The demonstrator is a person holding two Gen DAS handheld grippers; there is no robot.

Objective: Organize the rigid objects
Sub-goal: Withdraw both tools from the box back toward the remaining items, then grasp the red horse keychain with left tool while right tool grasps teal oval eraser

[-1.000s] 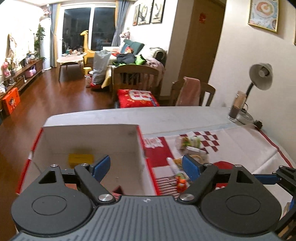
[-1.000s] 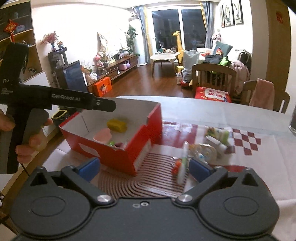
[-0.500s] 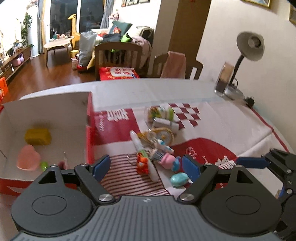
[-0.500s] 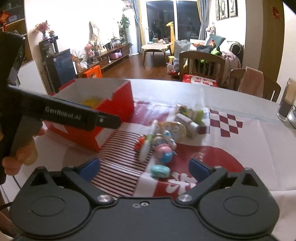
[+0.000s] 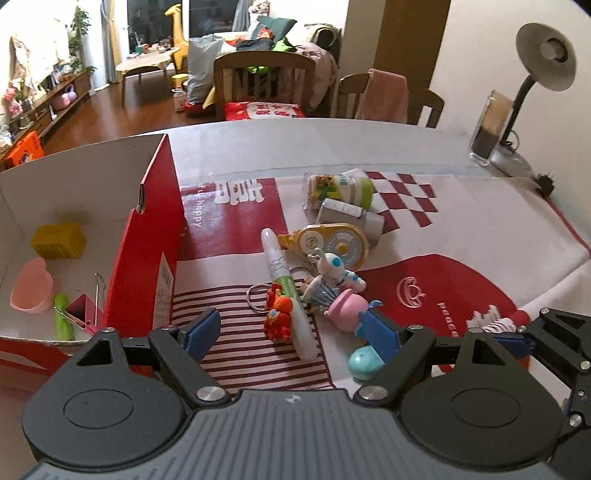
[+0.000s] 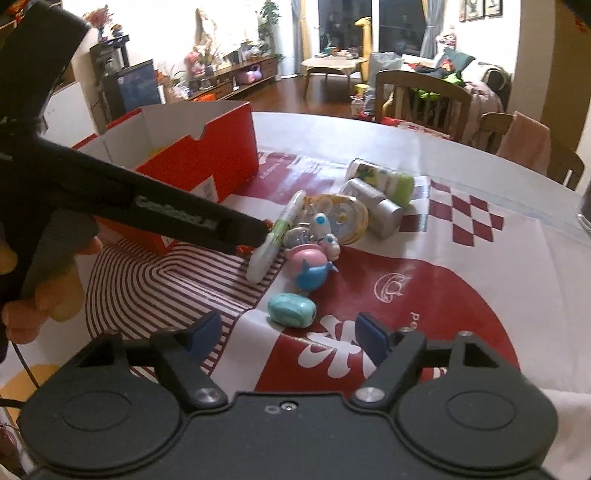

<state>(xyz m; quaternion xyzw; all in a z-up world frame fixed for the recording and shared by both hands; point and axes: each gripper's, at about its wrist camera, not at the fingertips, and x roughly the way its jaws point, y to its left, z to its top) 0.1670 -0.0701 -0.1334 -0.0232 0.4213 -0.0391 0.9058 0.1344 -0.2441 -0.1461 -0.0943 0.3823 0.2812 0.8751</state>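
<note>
Your room is lit warmly from overhead, with the windows (image 6: 399,22) dark. The worktop (image 5: 332,147) shows a soft sheen and weak shadows. Fisheye bending curves your edges, and the left tool (image 6: 255,230) looks motion-blurred in the right wrist view.

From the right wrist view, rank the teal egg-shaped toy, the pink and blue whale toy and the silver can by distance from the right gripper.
1. Teal egg-shaped toy, just ahead of the right gripper.
2. Pink and blue whale toy, behind it.
3. Silver can, farthest, toward the right.

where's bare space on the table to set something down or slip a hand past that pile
Free: the cloth right of the pile, toward the lamp, and the striped patch below the red box. Crowded: the toy pile mid-cloth.
</note>
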